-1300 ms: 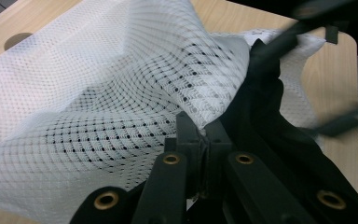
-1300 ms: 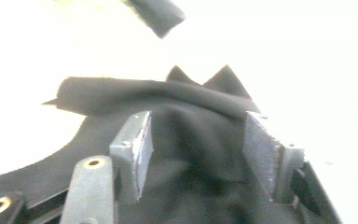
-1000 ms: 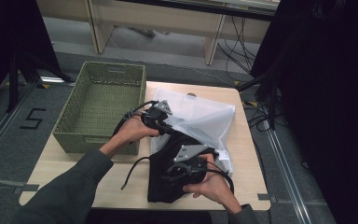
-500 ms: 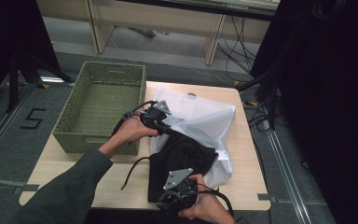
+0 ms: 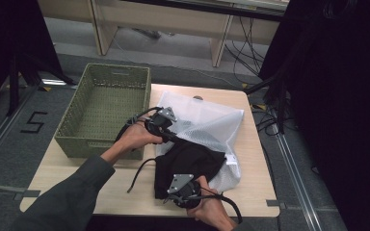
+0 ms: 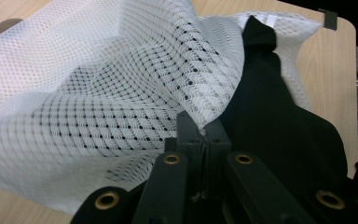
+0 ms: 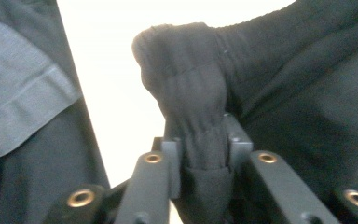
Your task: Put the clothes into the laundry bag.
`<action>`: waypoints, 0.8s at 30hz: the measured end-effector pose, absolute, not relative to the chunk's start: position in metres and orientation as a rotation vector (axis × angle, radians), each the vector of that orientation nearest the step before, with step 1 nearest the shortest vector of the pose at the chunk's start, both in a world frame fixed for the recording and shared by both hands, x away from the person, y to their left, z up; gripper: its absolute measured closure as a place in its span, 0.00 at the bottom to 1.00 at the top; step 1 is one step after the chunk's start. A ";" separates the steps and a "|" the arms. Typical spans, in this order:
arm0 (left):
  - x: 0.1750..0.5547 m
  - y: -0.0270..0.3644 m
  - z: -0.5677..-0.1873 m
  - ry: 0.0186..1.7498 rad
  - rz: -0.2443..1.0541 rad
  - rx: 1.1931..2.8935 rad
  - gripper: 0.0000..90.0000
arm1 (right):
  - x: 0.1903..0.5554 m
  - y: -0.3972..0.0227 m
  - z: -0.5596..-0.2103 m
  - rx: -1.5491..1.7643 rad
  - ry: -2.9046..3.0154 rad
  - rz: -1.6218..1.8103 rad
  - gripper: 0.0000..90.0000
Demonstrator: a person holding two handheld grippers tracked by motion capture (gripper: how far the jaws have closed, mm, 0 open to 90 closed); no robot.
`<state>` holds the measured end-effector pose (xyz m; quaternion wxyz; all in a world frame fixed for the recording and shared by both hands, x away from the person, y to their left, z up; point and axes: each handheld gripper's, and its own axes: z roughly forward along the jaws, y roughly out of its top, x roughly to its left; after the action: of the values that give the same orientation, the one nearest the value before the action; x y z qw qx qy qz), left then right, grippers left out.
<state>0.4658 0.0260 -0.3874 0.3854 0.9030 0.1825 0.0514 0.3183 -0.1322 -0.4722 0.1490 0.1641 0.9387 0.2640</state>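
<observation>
Right gripper (image 7: 200, 140): jaws have just been closing and are now pinching a bunched fold of the black garment (image 5: 188, 161) at its near end.
Left gripper (image 6: 204, 135): clamping the white mesh bag (image 5: 212, 125) edge, holding the mouth up.
Garment position: lying half inside the bag on the table (image 5: 77, 178).
Long axis: running from the right gripper away toward the bag's far corner.
Nearer hand: right.

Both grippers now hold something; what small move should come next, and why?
Probably the right gripper should push the black garment deeper into the mesh bag. Its jaws have just closed on a fold, the left gripper pinches the bag's edge, and half the garment lies outside.
</observation>
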 end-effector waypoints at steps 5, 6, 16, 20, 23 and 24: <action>0.466 0.028 -0.386 0.462 0.138 2.313 0.98 | 0.340 -0.150 -0.429 0.574 2.524 0.859 0.90; 0.466 0.028 -0.386 0.462 0.138 2.313 0.98 | 0.340 -0.150 -0.429 0.574 2.524 0.859 0.90; 0.463 0.024 -0.383 0.420 0.143 2.339 0.99 | 0.435 -0.176 -0.448 0.874 2.350 0.671 0.90; 0.462 0.025 -0.382 0.426 0.146 2.336 0.99 | 0.450 -0.180 -0.463 1.031 2.337 0.650 0.86; 0.465 0.027 -0.383 0.444 0.141 2.332 0.98 | 0.444 -0.183 -0.452 1.045 2.288 0.682 0.68; 0.466 0.027 -0.384 0.454 0.136 2.327 0.98 | 0.439 -0.185 -0.445 1.044 2.283 0.706 0.63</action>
<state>0.4661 0.0271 -0.3842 0.3741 0.9088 0.1772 0.0531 0.4390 -0.1850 -0.4453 0.2639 0.3862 0.8444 0.2611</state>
